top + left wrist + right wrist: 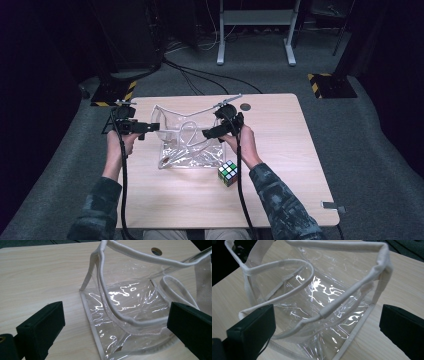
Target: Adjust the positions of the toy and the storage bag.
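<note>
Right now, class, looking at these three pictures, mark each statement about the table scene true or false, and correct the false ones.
1. The clear plastic bag with white trim stands open between both claws. True.
2. The multicoloured puzzle cube lies inside the bag. False: it sits on the light wooden table beside the bag.
3. The left claw is open. True.
4. The right claw is clamped on the cube. False: it is open, facing the bag.
</note>
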`<state>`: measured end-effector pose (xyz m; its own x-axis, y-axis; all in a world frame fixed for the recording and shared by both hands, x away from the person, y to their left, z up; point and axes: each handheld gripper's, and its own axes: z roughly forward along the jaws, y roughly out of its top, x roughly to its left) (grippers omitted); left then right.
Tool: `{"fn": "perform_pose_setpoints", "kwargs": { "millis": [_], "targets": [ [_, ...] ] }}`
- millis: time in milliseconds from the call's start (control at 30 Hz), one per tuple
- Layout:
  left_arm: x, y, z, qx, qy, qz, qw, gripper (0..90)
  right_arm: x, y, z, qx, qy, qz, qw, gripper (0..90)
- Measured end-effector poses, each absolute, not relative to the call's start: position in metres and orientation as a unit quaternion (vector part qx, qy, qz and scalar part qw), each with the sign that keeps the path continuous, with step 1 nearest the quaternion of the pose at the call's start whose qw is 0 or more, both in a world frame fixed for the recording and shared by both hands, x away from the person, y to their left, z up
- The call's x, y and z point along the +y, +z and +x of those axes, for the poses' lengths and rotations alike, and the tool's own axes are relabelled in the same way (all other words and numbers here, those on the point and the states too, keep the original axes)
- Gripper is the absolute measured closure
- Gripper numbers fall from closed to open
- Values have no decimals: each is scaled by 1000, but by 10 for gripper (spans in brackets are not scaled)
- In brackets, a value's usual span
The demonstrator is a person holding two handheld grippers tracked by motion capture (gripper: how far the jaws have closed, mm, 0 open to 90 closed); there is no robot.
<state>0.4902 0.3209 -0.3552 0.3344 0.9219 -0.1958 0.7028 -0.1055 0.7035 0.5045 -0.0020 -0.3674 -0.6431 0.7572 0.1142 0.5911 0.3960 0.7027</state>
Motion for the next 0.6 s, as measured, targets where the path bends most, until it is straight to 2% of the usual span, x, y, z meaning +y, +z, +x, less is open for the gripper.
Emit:
{"fn": "perform_pose_setpoints", "kwargs": {
  "millis": [300, 600],
  "targets": [
    [309, -368, 505, 571, 147, 724, 358, 1, 17, -378, 513, 839, 340, 411, 108, 0],
    [289, -386, 513, 570, 143, 735, 339, 18, 21, -390, 515, 842, 320, 419, 111, 72]
  ]
}}
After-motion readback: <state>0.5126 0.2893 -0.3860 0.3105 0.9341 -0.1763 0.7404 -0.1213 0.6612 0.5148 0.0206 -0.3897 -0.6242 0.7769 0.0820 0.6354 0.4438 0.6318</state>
